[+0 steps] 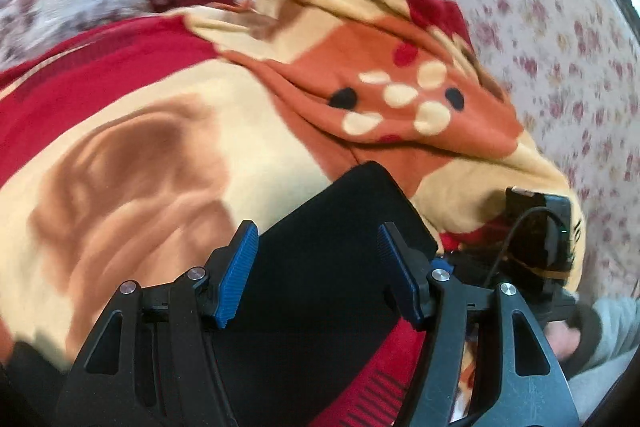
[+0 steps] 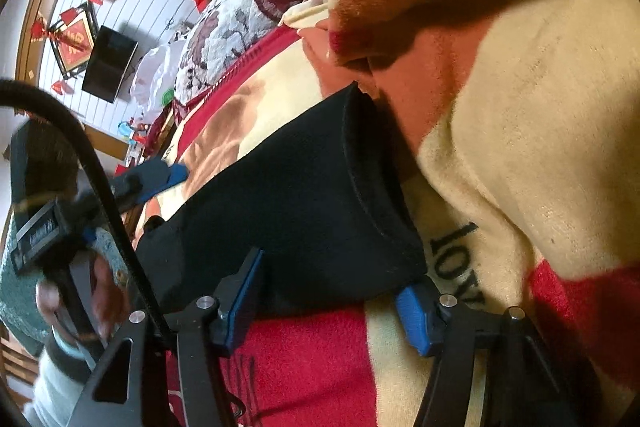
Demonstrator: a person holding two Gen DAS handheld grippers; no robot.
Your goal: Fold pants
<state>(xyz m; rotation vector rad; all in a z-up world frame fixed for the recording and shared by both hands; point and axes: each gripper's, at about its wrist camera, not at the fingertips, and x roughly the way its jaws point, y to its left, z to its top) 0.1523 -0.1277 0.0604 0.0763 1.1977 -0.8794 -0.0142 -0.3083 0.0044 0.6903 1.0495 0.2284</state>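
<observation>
The black pants (image 1: 340, 223) lie as a flat folded bundle on a cream, red and orange blanket (image 1: 160, 131). My left gripper (image 1: 316, 243) is open, its blue pads on either side of the pants, just above them. In the right wrist view the pants (image 2: 304, 195) show a hemmed edge toward the right. My right gripper (image 2: 332, 287) is open, its jaws straddling the near edge of the pants. The left gripper (image 2: 156, 179) shows in the right wrist view at the pants' far end. The right gripper's body (image 1: 536, 227) shows in the left wrist view.
A raised fold of the orange blanket (image 1: 400, 75) lies just beyond the pants. A floral sheet (image 1: 560, 27) covers the bed. A red and white quilt (image 2: 248, 19) lies further along the bed. A dark screen (image 2: 108, 63) and red decorations hang on the wall.
</observation>
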